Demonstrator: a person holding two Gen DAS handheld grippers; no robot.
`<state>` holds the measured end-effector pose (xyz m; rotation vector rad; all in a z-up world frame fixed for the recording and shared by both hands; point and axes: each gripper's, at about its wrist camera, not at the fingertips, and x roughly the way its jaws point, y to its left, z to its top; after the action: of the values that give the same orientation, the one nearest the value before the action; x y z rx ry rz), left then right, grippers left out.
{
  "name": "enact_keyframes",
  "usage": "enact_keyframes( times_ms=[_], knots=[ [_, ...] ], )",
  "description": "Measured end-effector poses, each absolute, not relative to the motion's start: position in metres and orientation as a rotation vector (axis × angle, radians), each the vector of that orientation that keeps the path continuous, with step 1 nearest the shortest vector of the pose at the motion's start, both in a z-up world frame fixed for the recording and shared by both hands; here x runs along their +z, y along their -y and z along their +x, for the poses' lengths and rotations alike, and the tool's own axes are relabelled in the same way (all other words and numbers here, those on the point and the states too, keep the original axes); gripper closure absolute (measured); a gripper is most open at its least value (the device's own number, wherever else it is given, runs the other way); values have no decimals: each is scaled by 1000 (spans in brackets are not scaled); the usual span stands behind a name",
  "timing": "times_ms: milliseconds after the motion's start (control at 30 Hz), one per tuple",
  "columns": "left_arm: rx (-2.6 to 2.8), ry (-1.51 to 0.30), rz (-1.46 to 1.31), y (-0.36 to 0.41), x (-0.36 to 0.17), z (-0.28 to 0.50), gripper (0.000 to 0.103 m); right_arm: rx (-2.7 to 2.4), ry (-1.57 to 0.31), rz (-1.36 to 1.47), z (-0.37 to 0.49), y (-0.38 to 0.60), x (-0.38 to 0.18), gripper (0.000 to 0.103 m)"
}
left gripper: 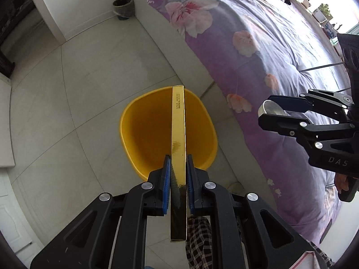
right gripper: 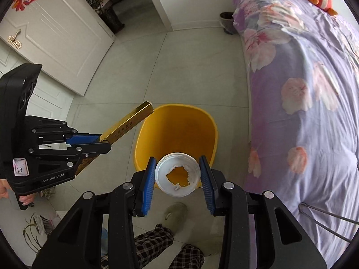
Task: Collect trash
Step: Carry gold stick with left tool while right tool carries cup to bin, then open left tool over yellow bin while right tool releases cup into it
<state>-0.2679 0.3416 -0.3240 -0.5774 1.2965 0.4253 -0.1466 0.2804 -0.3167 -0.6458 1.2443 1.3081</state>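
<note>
A yellow bin (left gripper: 143, 132) (right gripper: 172, 132) stands open on the tiled floor beside the bed. My left gripper (left gripper: 178, 170) (right gripper: 105, 142) is shut on a long gold box (left gripper: 178, 134) (right gripper: 130, 123), which sticks out over the bin's mouth. My right gripper (right gripper: 177, 174) (left gripper: 263, 112) is shut on a small white plastic cup with a torn foil lid (right gripper: 177, 174) (left gripper: 272, 108), held above the bin's near rim. In the left wrist view the right gripper hangs over the edge of the bed, to the right of the bin.
A bed with a purple floral cover (left gripper: 258, 56) (right gripper: 303, 89) runs along the right. A second dark bin (left gripper: 123, 7) (right gripper: 226, 21) stands at the far wall. A white door (right gripper: 56, 44) is on the left. A person's checked trouser legs and slippers (right gripper: 177, 213) are below.
</note>
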Motion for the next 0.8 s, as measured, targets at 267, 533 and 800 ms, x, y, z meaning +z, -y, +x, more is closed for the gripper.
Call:
enact_keyframes(
  times_ms=[267,533,800],
  knots=[
    [427,-1337,-588,-359,-372,-265,89,1304,-1330,-727,-157,-318,-382,63],
    [435,-1363,-625,-363,-398,-271,89,1260,-1392,-744,-155,-332,-420,60],
    [492,-1364,-615,-360,-401,-272,51,1224,-1368,-739,-144,-328,-422,44]
  ],
)
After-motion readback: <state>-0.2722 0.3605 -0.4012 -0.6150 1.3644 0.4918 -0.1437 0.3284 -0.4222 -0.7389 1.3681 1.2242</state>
